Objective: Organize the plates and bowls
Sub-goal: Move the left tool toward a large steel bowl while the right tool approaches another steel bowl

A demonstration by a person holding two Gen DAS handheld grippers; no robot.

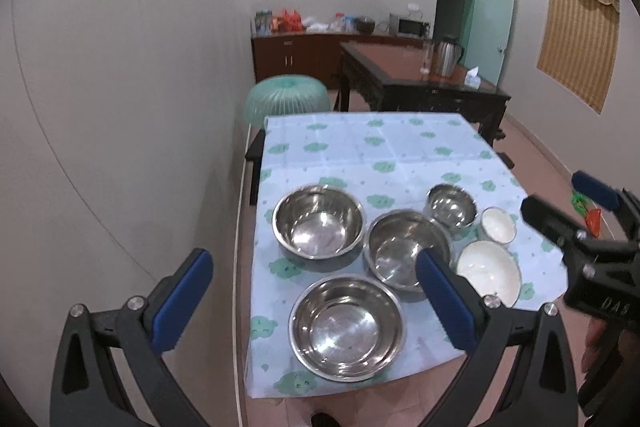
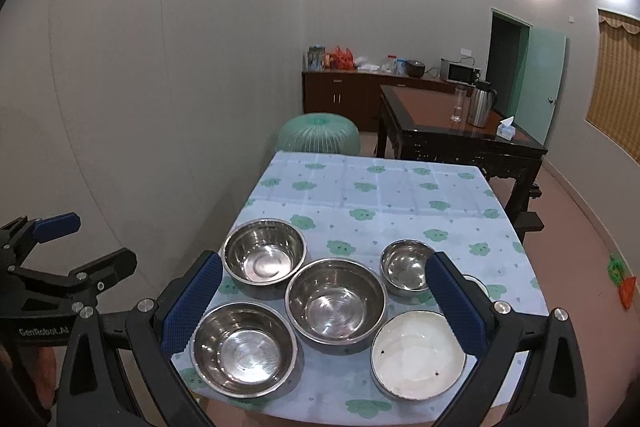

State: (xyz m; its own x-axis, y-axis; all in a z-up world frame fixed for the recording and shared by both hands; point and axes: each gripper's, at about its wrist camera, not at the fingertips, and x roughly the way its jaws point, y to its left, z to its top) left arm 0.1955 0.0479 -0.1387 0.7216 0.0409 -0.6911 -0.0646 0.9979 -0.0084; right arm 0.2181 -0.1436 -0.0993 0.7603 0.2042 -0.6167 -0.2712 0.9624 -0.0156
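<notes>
Behind right gripper [image 2: 324, 303], small white bowl [image 1: 498, 225] hides; both jaws wide, empty.

Small white bowl [image 2: 478, 283] mostly hidden behind right tongs' finger [image 2: 456, 303].

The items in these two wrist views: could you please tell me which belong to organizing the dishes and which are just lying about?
For the job:
four steel bowls
large white bowl
small white bowl

Lying about:
green dome cover
dark table with kettle, glass, tissue box
microwave
</notes>
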